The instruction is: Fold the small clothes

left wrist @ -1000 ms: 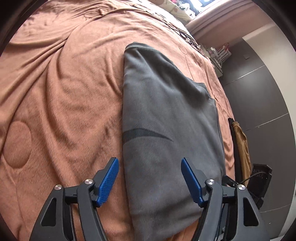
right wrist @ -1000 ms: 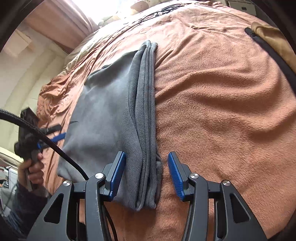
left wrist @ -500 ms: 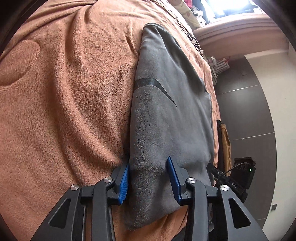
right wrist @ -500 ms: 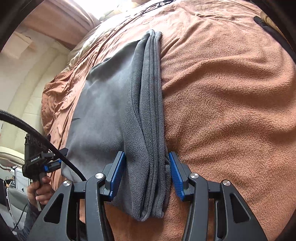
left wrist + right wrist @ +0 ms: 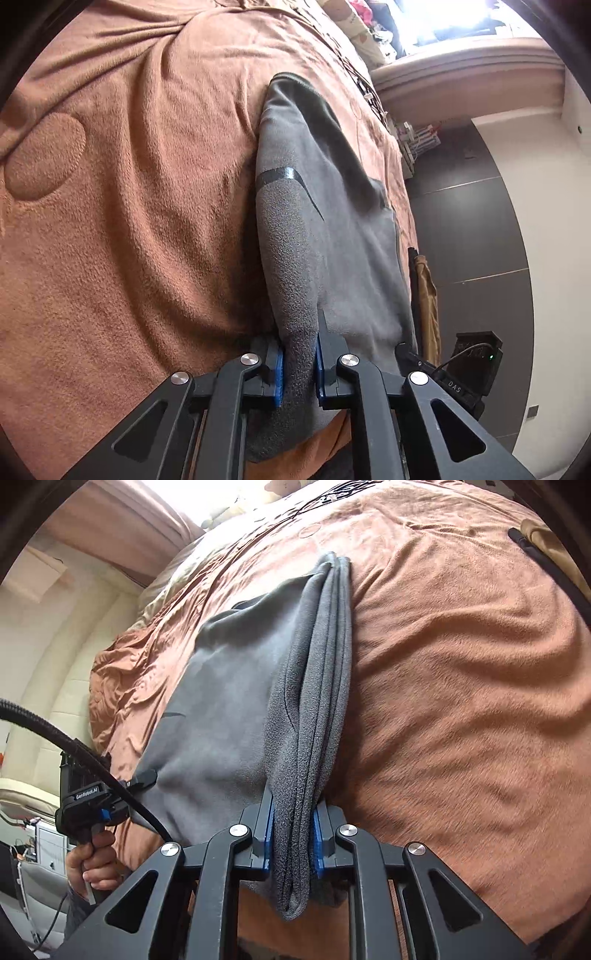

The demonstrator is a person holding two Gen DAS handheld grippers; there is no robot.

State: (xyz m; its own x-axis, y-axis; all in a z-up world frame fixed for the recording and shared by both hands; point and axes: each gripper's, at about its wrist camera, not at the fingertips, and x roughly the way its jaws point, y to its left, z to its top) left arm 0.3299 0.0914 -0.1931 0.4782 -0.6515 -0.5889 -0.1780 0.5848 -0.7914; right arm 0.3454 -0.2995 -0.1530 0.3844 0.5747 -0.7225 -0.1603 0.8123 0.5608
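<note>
The left tongs (image 5: 298,369) are closing on one near corner of the grey garment (image 5: 332,236), the fleece already squeezed between the blue pads, and the right tongs (image 5: 292,843) are closing on the other near corner, where several stacked layers are bunched between their pads. To do this fold well, I would let both pairs finish biting before any lift, check that the right pair has caught every layer of the stack rather than only the outer ones, then raise both corners evenly and carry them over toward the far end of the garment so the edges meet squarely. Pulling one side ahead of the other would likely skew the fold or drag the blanket (image 5: 129,221).

The garment lies on the brown blanket covering the bed, running lengthwise away from the tongs. It is soft, thick grey fleece with a dark curved mark on the upper face, already folded into a long narrow strip; along one side its layered edges show as parallel ridges. Beyond the garment's left corner, the person's hand (image 5: 92,864) grips the other handle.
</note>
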